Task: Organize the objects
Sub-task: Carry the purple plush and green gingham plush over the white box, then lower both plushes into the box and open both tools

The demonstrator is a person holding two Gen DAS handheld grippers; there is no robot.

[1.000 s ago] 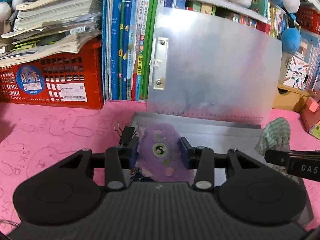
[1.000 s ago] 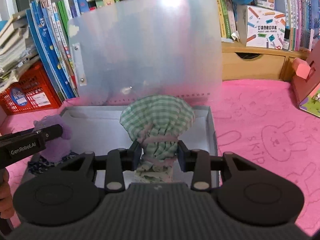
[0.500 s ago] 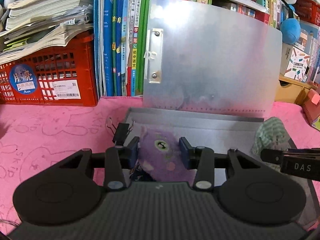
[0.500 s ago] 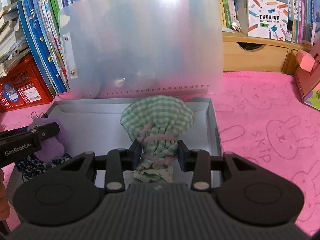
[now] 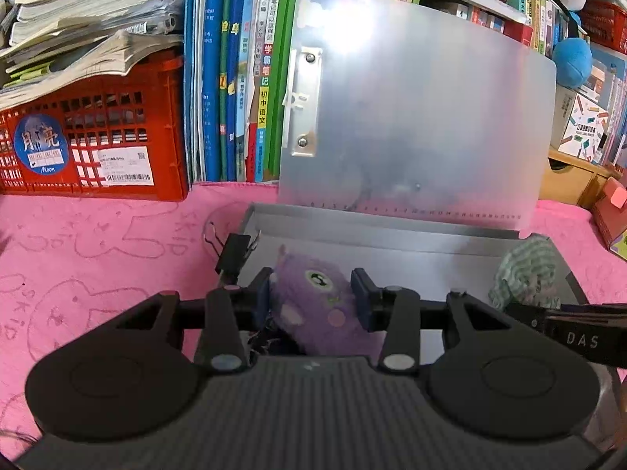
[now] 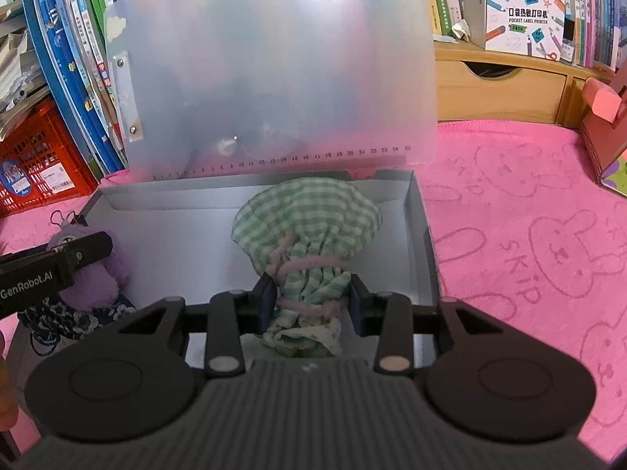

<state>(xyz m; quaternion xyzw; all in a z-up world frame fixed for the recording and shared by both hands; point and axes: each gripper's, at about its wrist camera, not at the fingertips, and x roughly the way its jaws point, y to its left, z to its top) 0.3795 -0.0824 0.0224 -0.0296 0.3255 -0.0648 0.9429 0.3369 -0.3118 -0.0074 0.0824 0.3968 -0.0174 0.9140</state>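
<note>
Gingham pouch (image 6: 305,235) upright, neck pinched by right hand-held gripper (image 6: 311,303); left (image 5: 311,293) clamps plush (image 5: 313,293).

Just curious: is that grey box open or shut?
Open. The grey box has its frosted lid standing upright at the back, and its pale floor shows.

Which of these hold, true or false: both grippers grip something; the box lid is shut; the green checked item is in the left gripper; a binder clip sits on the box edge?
1. Both grippers grip something. True: left gripper holds the purple plush, right gripper the green checked pouch.
2. The lid is shut. False: it stands open behind the box.
3. The pouch is in the left gripper. False: the right.
4. A binder clip sits on the box's left edge. True.
</note>
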